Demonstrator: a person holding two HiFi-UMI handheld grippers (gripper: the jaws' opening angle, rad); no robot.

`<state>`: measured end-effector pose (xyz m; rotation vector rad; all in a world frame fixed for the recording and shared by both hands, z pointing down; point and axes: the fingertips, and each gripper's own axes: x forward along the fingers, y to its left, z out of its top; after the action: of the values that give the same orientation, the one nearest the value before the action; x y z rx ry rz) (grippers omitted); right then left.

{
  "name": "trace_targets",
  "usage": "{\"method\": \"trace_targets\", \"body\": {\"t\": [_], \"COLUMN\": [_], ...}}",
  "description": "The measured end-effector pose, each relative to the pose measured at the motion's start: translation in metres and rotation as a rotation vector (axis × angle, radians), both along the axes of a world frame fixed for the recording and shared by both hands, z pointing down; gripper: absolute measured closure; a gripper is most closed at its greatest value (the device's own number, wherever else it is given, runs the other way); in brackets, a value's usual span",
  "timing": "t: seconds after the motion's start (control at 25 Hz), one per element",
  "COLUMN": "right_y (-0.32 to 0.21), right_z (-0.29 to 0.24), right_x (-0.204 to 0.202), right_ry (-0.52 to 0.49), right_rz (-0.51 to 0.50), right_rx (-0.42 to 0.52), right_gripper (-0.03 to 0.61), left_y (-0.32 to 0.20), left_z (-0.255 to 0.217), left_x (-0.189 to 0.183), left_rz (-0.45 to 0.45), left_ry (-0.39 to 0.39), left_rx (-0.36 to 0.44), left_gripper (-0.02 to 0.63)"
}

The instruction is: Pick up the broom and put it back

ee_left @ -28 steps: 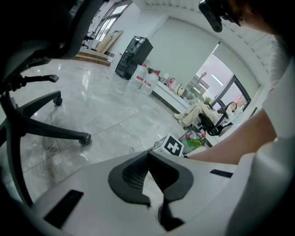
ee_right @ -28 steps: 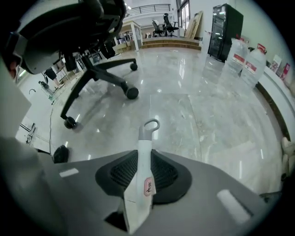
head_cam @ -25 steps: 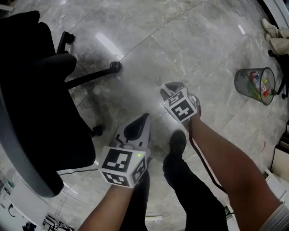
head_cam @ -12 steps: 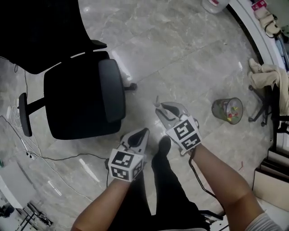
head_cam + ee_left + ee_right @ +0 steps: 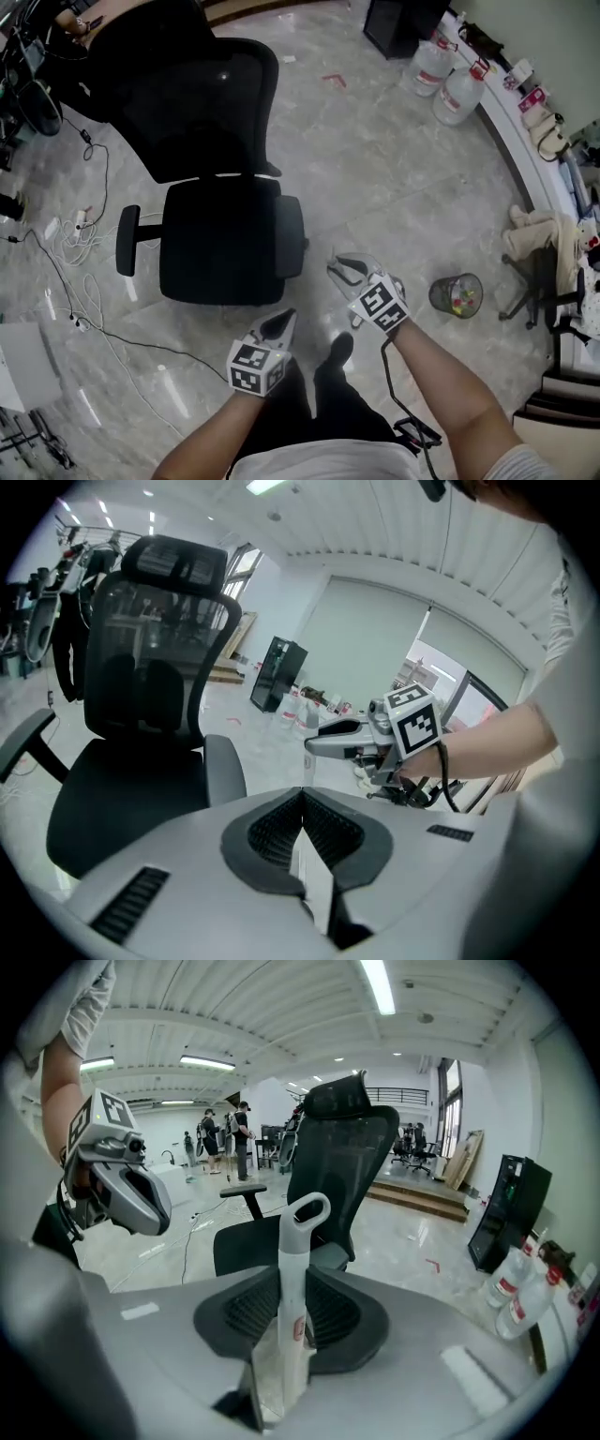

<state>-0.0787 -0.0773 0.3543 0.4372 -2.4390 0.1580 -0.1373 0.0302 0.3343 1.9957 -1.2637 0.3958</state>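
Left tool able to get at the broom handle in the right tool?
Probably yes. The left tool is empty, jaws together, with only open air between it and the right tool. The broom handle sticks out, looped end first, past that tool's jaws; the left jaws must open first.

Broom handle (image 5: 292, 1241) is off-white, with a hang loop on top and a small red label. It's standing upright, clamped in the right gripper (image 5: 292, 1283).

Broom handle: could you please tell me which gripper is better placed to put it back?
Right. The right gripper is closed on the broom handle, whose looped end sticks out past the jaws. The left gripper is shut and empty, so it would probably have to take over first.
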Motion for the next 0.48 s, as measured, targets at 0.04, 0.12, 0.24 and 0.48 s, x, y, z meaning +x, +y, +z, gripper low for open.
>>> {"method": "trace_targets", "body": {"t": [0.04, 0.12, 0.24, 0.48], "right_y": [0.003, 0.005, 0.001, 0.0], "right_z": [-0.006, -0.015, -0.028, -0.052], "right_x": [-0.007, -0.022, -0.044, -0.082], "right_ry": [0.008, 0.023, 0.046, 0.063], "right_rz": [-0.018, -0.059, -0.111, -0.163], "right_rx": [0.005, 0.016, 0.034, 0.045], "right_gripper": [0.494, 0.493, 0.492, 0.491], "left_y": [0.004, 0.007, 0.01, 0.029], "left_z": [-0.012, -0.037, -0.071, -0.12], "left_x": [-0.006, -0.02, -0.037, -0.063], "left_rz": [-0.011, -0.042, -0.073, -0.093], "left_ry": [-0.004, -0.011, -0.024, -0.069], "left_rx": [0.008, 0.032, 0.065, 0.103], "left_gripper": [0.606, 0.606, 0.606, 0.606]}}
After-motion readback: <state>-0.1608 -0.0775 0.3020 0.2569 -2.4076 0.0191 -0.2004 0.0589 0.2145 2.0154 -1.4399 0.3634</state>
